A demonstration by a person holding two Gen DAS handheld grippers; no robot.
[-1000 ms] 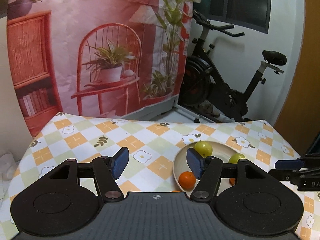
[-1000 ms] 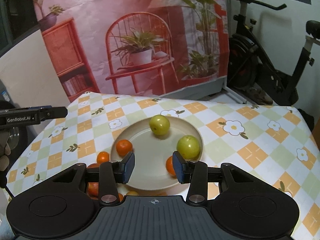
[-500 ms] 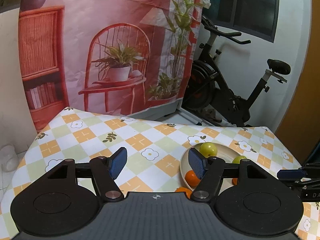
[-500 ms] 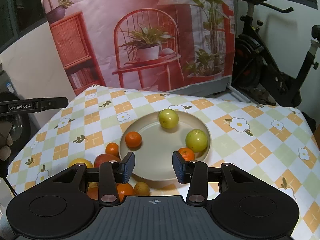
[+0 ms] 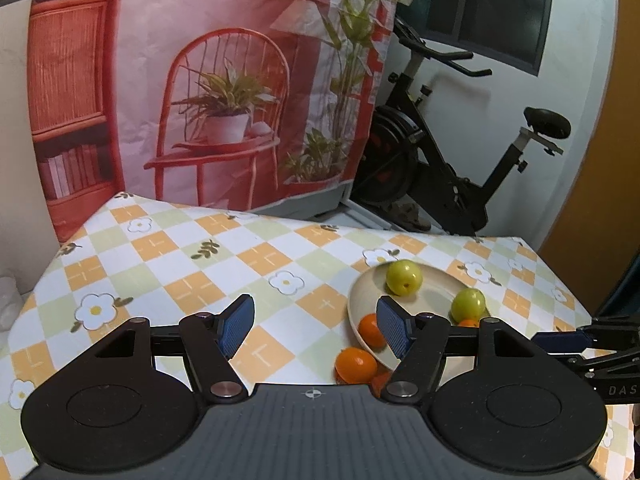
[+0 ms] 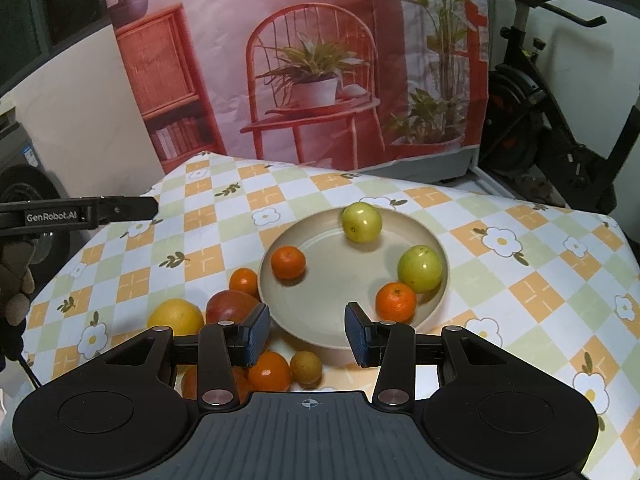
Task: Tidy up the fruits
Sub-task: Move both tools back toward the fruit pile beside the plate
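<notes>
A beige plate (image 6: pixel 344 280) holds two green apples (image 6: pixel 362 222) (image 6: pixel 420 269) and two oranges (image 6: pixel 288 263) (image 6: pixel 396 301). Beside its left rim on the cloth lie an orange (image 6: pixel 244 281), a red apple (image 6: pixel 230 306), a yellow fruit (image 6: pixel 174 316), another orange (image 6: pixel 269 372) and a small brown fruit (image 6: pixel 306 367). My right gripper (image 6: pixel 307 336) is open and empty above the plate's near rim. My left gripper (image 5: pixel 316 326) is open and empty, left of the plate (image 5: pixel 360 300). An orange (image 5: pixel 355 365) lies just before it.
The table has a checked flowered cloth (image 6: pixel 520 292). A printed backdrop (image 6: pixel 312 60) hangs behind it and an exercise bike (image 5: pixel 448 168) stands at the back right. The left gripper's arm (image 6: pixel 80 212) reaches in at the left of the right wrist view.
Both grippers have drawn back and up from the plate. More loose fruit beside the plate has come into the right wrist view. Both stay open.
</notes>
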